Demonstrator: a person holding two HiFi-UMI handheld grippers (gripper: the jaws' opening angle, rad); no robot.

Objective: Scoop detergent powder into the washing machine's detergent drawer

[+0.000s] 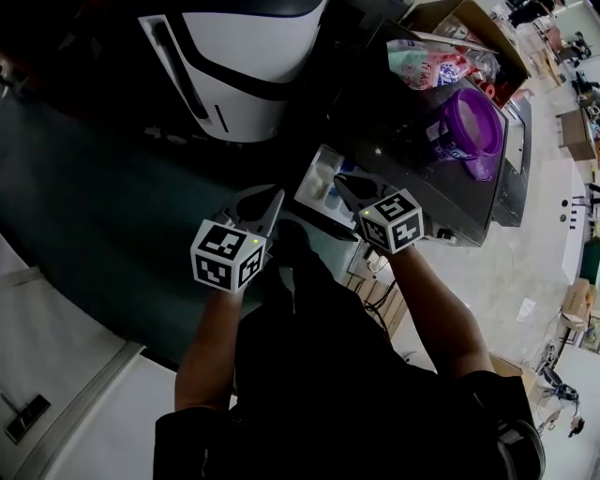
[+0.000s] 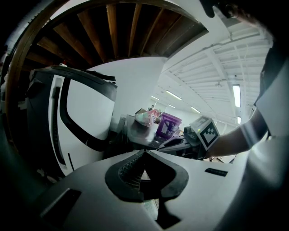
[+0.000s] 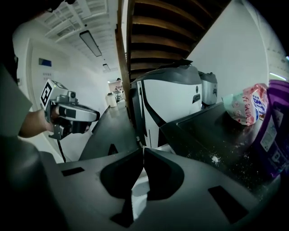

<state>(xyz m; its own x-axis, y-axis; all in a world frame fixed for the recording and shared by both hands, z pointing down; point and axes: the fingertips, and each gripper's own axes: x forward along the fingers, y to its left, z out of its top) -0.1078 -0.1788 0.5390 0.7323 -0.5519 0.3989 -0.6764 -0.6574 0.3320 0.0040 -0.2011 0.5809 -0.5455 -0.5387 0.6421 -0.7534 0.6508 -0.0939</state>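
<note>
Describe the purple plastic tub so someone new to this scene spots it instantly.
Start at the dark flat top of the washing machine, right of the big white rounded appliance. Toward its right end in the head view sits the purple translucent plastic tub. It is the only purple thing there; the neighbouring pink-and-white detergent bag is soft and crumpled.

Probably a large workshop or test hall rather than a home: long ceiling strip lights (image 2: 235, 94), wooden stair treads (image 2: 113, 36) overhead, cardboard boxes (image 1: 469, 23), a white appliance (image 1: 234, 66) on a pale open floor (image 1: 525, 272).
</note>
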